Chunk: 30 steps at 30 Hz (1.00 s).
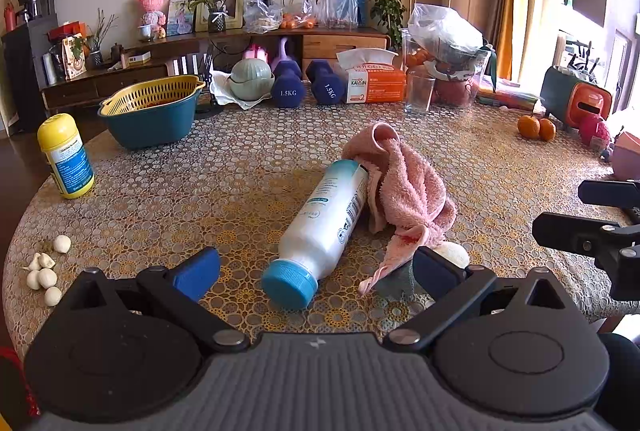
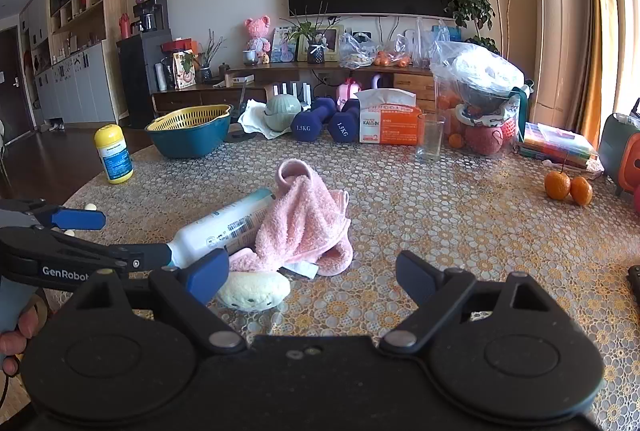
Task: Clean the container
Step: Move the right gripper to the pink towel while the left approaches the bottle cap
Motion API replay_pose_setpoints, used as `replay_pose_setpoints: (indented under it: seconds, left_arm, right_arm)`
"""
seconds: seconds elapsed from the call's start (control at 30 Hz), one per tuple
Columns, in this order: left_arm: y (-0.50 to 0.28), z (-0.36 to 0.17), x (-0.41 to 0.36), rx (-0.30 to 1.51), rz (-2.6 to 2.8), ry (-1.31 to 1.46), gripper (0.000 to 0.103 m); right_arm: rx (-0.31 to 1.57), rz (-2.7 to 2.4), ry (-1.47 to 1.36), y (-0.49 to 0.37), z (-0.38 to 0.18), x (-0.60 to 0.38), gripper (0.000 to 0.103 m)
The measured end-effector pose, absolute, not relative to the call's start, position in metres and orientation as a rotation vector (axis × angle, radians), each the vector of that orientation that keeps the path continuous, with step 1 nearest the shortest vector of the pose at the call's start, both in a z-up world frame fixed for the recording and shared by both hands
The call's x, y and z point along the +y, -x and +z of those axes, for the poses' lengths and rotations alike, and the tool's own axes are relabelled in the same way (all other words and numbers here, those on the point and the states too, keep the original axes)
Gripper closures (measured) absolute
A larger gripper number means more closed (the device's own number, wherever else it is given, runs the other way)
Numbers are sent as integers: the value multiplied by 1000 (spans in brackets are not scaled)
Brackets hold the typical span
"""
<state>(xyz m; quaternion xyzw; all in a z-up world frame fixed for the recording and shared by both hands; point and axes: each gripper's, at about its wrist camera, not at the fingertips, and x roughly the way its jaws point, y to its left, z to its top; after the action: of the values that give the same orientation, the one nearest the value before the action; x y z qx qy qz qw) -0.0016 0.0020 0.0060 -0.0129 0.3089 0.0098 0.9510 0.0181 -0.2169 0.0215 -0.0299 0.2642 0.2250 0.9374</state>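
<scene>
**Both grippers hover wide over a bottle lying on its side**

Nearest to me, the left gripper [image 1: 316,271] has its blue fingers [image 1: 198,273] spread wide, empty, with the bottle's blue cap [image 1: 289,283] sitting in the gap between them. That looks like a line-up for a grab at the capped end. The right gripper [image 2: 312,277] is just as empty, its fingers spread too, low over the table [image 2: 460,231] and aimed past a small cream sponge [image 2: 254,291] that lies just beside its left finger.

The white bottle [image 1: 326,217] lies flat on the patterned table, cap towards the person, its far end touching the crumpled pink towel [image 1: 404,187]. The towel leans against it and partly drapes that end, so cloth and container are handy to each other; I'd guess one gripper steadies the bottle while the other takes up the towel or sponge to wipe.

Further off to the left stands a yellow-capped bottle [image 1: 66,157], upright and well apart, and some garlic cloves [image 1: 44,271] near the table's edge. Beyond, a yellow colander in a teal bowl [image 1: 150,109], two dumbbells [image 1: 306,87] and a tissue box [image 1: 374,81] line the far side.
</scene>
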Motion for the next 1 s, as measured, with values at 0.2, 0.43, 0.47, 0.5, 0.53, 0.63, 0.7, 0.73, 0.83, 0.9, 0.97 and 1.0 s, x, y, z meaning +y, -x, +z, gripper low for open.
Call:
replay_pose_setpoints:
  seconds: [0.2, 0.43, 0.47, 0.5, 0.53, 0.63, 0.7, 0.73, 0.83, 0.9, 0.97, 1.0]
  left_arm:
    - [1, 6, 1, 627, 25, 12, 0]
    - [-1, 6, 0, 617, 38, -19, 0]
    - [-1, 6, 0, 615, 40, -28, 0]
    - [-2, 5, 1, 619, 35, -27, 0]
    - [-4, 5, 1, 627, 28, -19, 0]
    - [-7, 3, 3, 639, 28, -9, 0]
    - [-10, 2, 5, 646, 29, -6, 0]
    - [-11, 2, 6, 650, 28, -4, 0]
    - [-16, 1, 9, 663, 29, 8, 0]
    - [-18, 1, 11, 666, 29, 15, 0]
    - [-20, 1, 13, 672, 30, 20, 0]
    - [-22, 0, 13, 675, 31, 21, 0]
  right_arm:
    - [535, 462, 62, -17, 22, -219, 13]
    - [536, 467, 61, -17, 24, -220, 13]
    - [536, 467, 61, -17, 24, -220, 13]
    - [536, 468, 60, -17, 24, -220, 13]
    - [536, 469, 61, -17, 24, -220, 13]
    - [537, 468, 65, -18, 24, -220, 13]
    - [539, 468, 68, -21, 24, -220, 13]
    - [539, 469, 67, -23, 25, -220, 13]
    - [537, 467, 62, -27, 26, -221, 13]
    - [540, 468, 60, -31, 26, -221, 13]
    - [543, 469, 58, -35, 26, -222, 13]
    - [543, 470, 57, -38, 26, -222, 13]
